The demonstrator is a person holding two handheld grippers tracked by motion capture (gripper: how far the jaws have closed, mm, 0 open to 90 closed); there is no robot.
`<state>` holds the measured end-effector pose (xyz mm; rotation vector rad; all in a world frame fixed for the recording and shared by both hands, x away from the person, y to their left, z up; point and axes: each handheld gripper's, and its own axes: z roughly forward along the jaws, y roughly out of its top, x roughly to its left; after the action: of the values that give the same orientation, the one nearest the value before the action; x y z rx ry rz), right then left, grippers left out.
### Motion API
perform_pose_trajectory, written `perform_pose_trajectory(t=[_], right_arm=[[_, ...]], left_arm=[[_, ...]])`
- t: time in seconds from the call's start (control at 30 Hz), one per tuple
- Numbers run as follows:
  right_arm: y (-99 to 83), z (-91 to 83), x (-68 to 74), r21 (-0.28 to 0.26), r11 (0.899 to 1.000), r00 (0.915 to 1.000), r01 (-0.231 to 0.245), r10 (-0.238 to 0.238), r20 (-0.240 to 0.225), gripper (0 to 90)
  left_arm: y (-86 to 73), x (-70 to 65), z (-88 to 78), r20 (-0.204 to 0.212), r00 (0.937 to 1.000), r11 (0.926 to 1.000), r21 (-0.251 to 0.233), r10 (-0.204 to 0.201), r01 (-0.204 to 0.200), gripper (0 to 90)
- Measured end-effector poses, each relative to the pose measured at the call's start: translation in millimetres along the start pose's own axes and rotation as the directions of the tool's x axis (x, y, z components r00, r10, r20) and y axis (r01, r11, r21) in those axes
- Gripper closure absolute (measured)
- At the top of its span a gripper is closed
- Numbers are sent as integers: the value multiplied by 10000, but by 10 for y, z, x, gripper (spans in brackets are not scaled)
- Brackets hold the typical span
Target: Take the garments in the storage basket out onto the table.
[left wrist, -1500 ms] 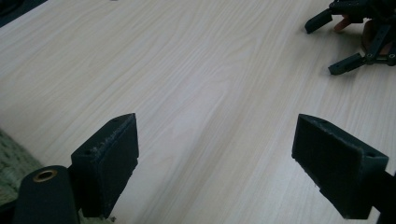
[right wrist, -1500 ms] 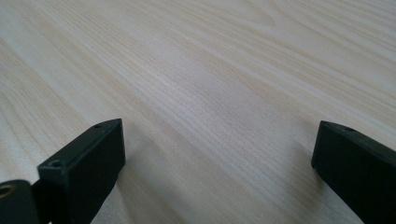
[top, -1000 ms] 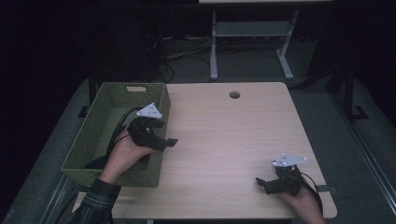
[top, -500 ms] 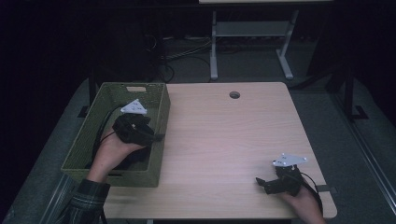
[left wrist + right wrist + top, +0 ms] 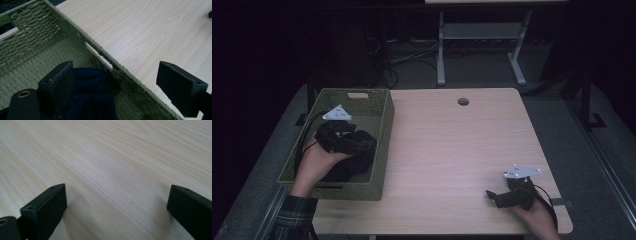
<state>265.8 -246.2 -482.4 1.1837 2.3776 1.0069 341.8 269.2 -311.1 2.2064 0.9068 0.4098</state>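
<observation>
Cloth half hidden behind gripper

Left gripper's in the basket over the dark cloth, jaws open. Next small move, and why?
Probably lower the left gripper a little and shut it on the dark blue cloth. Its jaws stand wide open with the cloth bunched low between them in the green woven basket, not yet pinched. The right gripper rests open on the table.

Dim, dark surroundings in the high view; the table evenly lit, close tool views soft.
</observation>
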Motion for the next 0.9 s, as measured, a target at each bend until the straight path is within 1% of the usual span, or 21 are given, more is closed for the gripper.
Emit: perform_pose_trajectory(t=[0.07, 0.17, 0.2, 0.23, 0.27, 0.3, 0.33, 0.37, 0.4, 0.47, 0.5, 0.53, 0.57, 0.67, 0.7, 0.8, 0.83, 0.9], right_arm=[[0, 0, 0, -3, 10000, 10000, -3, 3, -5, 24], [0, 1, 0, -6, 10000, 10000, -4, 4, -7, 24], [0, 0, 1, 6, 10000, 10000, -22, 22, -13, 24], [0, 0, 1, 6, 10000, 10000, -22, 22, -13, 24], [-1, 1, 0, -13, 10000, 10000, 3, -3, 23, 24], [-1, 1, 0, -13, 10000, 10000, 7, -7, 20, 24], [-1, 2, 0, -14, 10000, 10000, 3, -3, 24, 24], [-1, 1, 0, -14, 10000, 10000, 9, -8, 22, 24], [-1, 1, 0, -14, 10000, 10000, 9, -8, 22, 24], [0, 1, -1, 0, 10000, 10000, -6, 6, 15, 24], [0, 1, -1, 0, 10000, 10000, -6, 6, 15, 24], [-1, 2, -3, -19, 10000, 10000, 19, -19, 18, 24], [-1, 2, -3, -19, 10000, 10000, 19, -19, 18, 24], [0, 1, -1, 7, 10000, 10000, -31, 31, 16, 24], [0, 1, -3, 3, 10000, 10000, -1, 1, 20, 24], [0, 0, -2, -5, 10000, 10000, -16, 16, -5, 24], [-1, 0, -4, -6, 10000, 10000, -7, 7, 5, 24], [-1, 1, -4, -5, 10000, 10000, -6, 6, 20, 24]], left_arm=[[-10, 15, -11, -71, 10000, 10000, 42, 18, -18, 143], [-36, 42, -23, -102, 9999, 9999, 118, -64, 65, 143], [-60, 67, -29, -267, 9996, 9998, 216, -49, 55, 143], [-60, 67, -29, -267, 9996, 9998, 216, -49, 55, 143], [-91, 91, -33, -447, 9990, 9995, 303, -76, 90, 142], [-106, 106, -36, -499, 9987, 9994, 319, -95, 111, 142], [-123, 125, -43, -505, 9987, 9993, 349, -110, 128, 142], [-144, 143, -48, -533, 9983, 9991, 351, -230, 248, 142], [-144, 143, -48, -533, 9983, 9991, 351, -230, 248, 142], [-197, 198, -65, -631, 9974, 9984, 405, -358, 384, 142], [-197, 198, -65, -631, 9974, 9984, 405, -358, 384, 142], [-231, 229, -77, -639, 9969, 9981, 377, -468, 493, 142], [-231, 229, -77, -639, 9969, 9981, 377, -468, 493, 141], [-311, 298, -110, -722, 9953, 9970, 388, -639, 668, 141], [-338, 315, -119, -734, 9945, 9961, 397, -754, 784, 141], [-374, 341, -125, -744, 9940, 9956, 429, -800, 834, 139], [-422, 368, -122, -723, 9932, 9945, 451, -910, 944, 139], [-452, 386, -116, -718, 9927, 9935, 525, -968, 1006, 138]])
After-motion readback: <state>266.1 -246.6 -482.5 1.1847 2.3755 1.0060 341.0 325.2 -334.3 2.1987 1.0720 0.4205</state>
